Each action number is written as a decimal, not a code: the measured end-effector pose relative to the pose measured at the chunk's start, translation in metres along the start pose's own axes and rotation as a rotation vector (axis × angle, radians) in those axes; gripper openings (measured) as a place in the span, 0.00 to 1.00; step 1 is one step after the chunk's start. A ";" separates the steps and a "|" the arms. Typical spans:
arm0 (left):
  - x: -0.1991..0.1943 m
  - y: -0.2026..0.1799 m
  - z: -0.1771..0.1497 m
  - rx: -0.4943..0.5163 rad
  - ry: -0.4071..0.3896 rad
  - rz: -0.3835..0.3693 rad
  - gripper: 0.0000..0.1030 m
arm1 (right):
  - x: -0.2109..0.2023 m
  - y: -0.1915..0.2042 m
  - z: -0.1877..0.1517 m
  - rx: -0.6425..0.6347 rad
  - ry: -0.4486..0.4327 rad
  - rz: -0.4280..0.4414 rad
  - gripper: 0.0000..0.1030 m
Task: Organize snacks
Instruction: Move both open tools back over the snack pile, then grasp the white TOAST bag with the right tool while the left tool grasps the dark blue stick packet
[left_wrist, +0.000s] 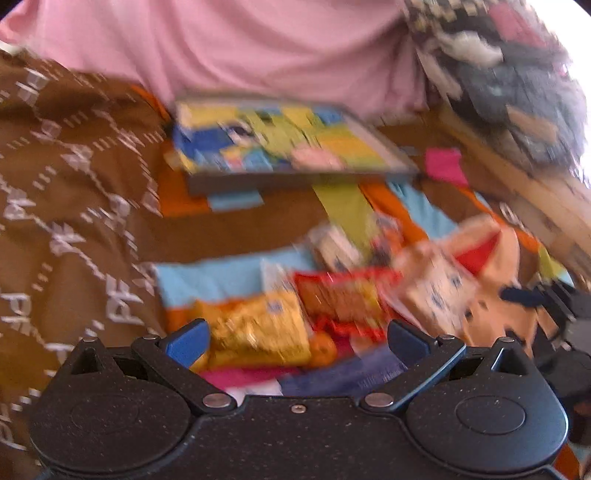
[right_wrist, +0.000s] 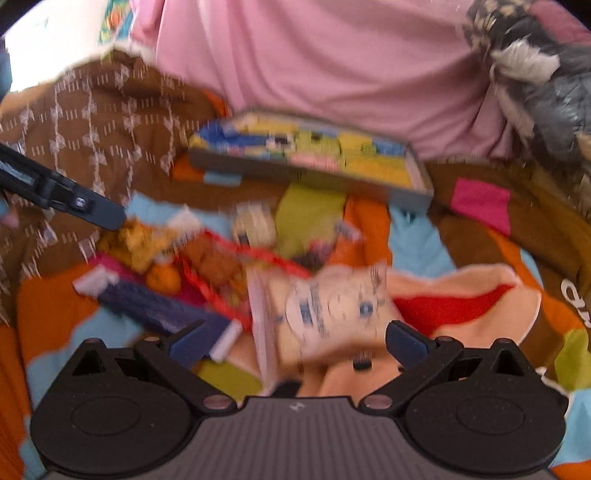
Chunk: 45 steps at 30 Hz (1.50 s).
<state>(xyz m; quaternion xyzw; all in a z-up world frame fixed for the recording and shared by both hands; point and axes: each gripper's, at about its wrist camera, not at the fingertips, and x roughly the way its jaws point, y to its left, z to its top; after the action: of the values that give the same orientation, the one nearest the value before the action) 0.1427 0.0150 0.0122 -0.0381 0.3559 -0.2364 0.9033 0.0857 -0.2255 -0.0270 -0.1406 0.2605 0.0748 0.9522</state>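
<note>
In the left wrist view the left tool (left_wrist: 297, 341) gapes empty over the yellow packet (left_wrist: 258, 328) on the bed's quilt (left_wrist: 229, 277), so centre it before squeezing, while in the right wrist view the right tool (right_wrist: 295, 341) stands apart over the white pouch (right_wrist: 332, 306), the tray (right_wrist: 417, 192) waiting beyond.

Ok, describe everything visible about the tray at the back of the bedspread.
The tray is a shallow rectangular box with low grey walls, lying flat on the patchwork bedspread just below the pink cloth. It already holds packets in yellow, blue, lime green and pink, packed side by side; blur hides their print. It sits well beyond the loose snack pile, and neither gripper touches it. In the left wrist view the same tray shows its dark front wall.
</note>
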 end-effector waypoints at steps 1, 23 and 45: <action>0.004 -0.002 -0.002 0.018 0.023 -0.017 0.99 | 0.003 0.000 -0.002 -0.006 0.019 -0.005 1.00; 0.065 -0.010 -0.022 0.264 0.235 -0.127 0.96 | 0.068 -0.043 0.025 0.113 0.102 0.082 1.00; 0.066 -0.020 -0.016 0.178 0.387 -0.242 0.91 | 0.069 -0.023 0.028 -0.072 0.162 0.224 1.00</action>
<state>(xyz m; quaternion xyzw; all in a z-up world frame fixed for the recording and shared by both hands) 0.1662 -0.0314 -0.0357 0.0453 0.4932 -0.3762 0.7831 0.1623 -0.2341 -0.0344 -0.1500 0.3479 0.1785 0.9081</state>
